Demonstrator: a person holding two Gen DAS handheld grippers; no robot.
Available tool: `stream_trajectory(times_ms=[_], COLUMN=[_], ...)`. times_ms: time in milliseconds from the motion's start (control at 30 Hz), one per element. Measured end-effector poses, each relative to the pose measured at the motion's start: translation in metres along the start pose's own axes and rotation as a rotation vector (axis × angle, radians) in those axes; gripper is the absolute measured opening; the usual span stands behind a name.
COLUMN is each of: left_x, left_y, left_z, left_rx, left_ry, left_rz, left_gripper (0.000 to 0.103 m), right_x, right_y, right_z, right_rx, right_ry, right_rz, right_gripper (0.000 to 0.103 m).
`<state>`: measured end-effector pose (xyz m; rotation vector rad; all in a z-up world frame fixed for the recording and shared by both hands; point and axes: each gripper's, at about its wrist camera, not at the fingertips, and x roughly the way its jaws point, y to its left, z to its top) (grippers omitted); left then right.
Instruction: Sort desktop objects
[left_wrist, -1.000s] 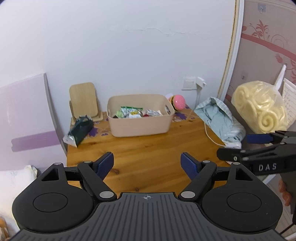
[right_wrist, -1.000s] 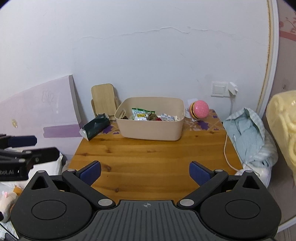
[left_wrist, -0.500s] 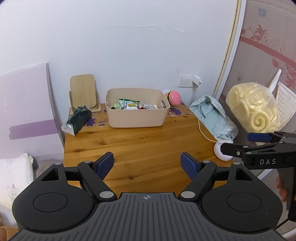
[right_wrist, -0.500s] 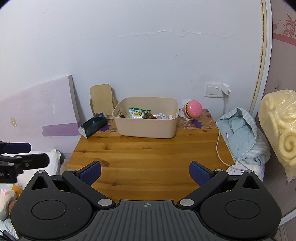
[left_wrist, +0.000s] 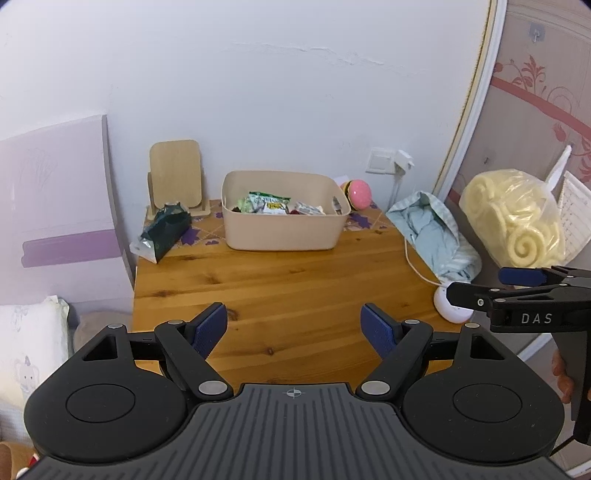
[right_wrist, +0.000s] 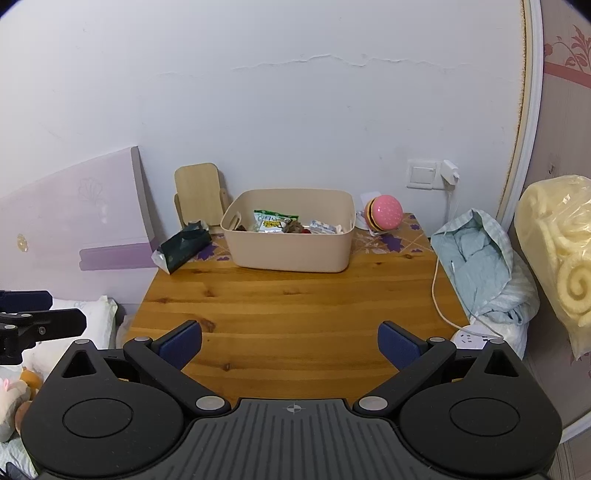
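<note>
Both tools hang over the near edge of the wooden table (right_wrist: 295, 306). Left gripper (left_wrist: 293, 326) and right gripper (right_wrist: 290, 345): jaws spread wide, nothing between them. The beige bin (right_wrist: 291, 240), centre frame, already holds snack packets. Judged step: sorting near its end. The green packet (right_wrist: 183, 247) left of the bin would need a forward reach.

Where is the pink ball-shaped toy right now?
In both wrist views the pink ball-shaped toy sits at the wooden table's far right corner, just right of the beige plastic bin.
</note>
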<state>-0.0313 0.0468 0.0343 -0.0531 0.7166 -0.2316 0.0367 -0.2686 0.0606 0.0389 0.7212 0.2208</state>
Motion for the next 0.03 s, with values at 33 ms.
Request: stream_trajectory(times_ms=[33], left_x=[0.0000], left_y=[0.0009], left_z=[0.0004], left_rx=[-0.001], left_ry=[-0.001], left_rz=[0.000], left_gripper=[0.081], right_x=[0.0001], right_y=[-0.0013], right_z=[0.0002], right_rx=[-0.001], right_ry=[0.001], right_rz=[0.001], right_gripper=[0.103])
